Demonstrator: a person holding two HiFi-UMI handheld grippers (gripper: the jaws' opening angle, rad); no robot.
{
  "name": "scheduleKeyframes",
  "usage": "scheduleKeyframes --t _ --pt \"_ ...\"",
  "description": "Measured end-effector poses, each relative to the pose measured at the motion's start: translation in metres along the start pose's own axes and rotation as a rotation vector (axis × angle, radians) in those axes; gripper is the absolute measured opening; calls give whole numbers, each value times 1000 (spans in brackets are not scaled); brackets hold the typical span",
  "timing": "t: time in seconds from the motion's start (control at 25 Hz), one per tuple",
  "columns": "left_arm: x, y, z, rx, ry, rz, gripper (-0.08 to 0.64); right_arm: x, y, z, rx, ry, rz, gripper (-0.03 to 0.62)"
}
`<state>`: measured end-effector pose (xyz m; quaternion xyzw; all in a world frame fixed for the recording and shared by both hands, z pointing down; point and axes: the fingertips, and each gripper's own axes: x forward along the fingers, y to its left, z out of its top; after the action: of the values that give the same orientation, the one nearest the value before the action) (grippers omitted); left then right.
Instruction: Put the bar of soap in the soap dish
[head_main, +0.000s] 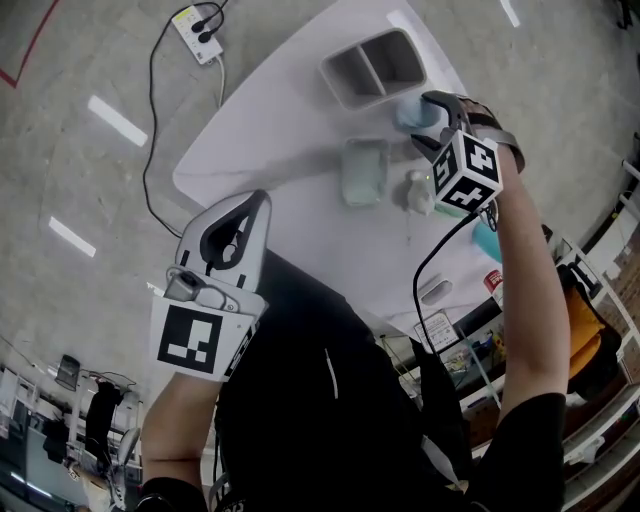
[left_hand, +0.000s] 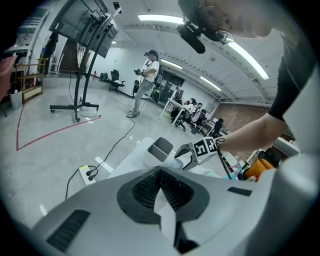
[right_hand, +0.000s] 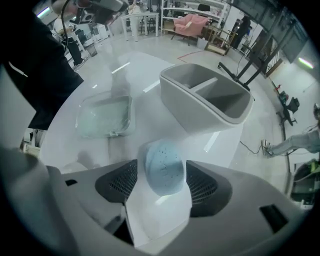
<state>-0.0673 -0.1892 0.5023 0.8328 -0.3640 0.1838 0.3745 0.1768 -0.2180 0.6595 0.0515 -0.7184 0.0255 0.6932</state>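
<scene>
The pale blue speckled bar of soap (right_hand: 164, 166) lies on the white table (head_main: 270, 120), just in front of a grey organiser. My right gripper (head_main: 428, 125) points straight down over it, jaws wide open. The soap sits between the two black pads (right_hand: 119, 181), with a thin gap on the left side. The clear greenish soap dish (head_main: 363, 170) stands empty to the left of that gripper; in the right gripper view the soap dish (right_hand: 105, 116) is beyond the soap, at upper left. My left gripper (head_main: 262, 197) hovers off the table's near edge, shut and empty.
A grey two-compartment organiser (head_main: 375, 65) stands at the table's far end. A small white crumpled thing (head_main: 418, 190) lies beside the dish. A power strip (head_main: 197, 33) and cable are on the floor. Cluttered shelves line the right side.
</scene>
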Motion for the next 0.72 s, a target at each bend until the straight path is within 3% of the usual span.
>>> scheduleKeyframes --t 0.24,0.56,0.72 --pt "-1 0 0 47 -4 -7 8 22 3 6 -37 6 68 298" --pt "-5 -12 -10 28 13 -20 8 16 8 6 149 -46 103 290" --pt "-9 -11 -12 38 15 -24 8 -2 8 3 364 -117 89 278"
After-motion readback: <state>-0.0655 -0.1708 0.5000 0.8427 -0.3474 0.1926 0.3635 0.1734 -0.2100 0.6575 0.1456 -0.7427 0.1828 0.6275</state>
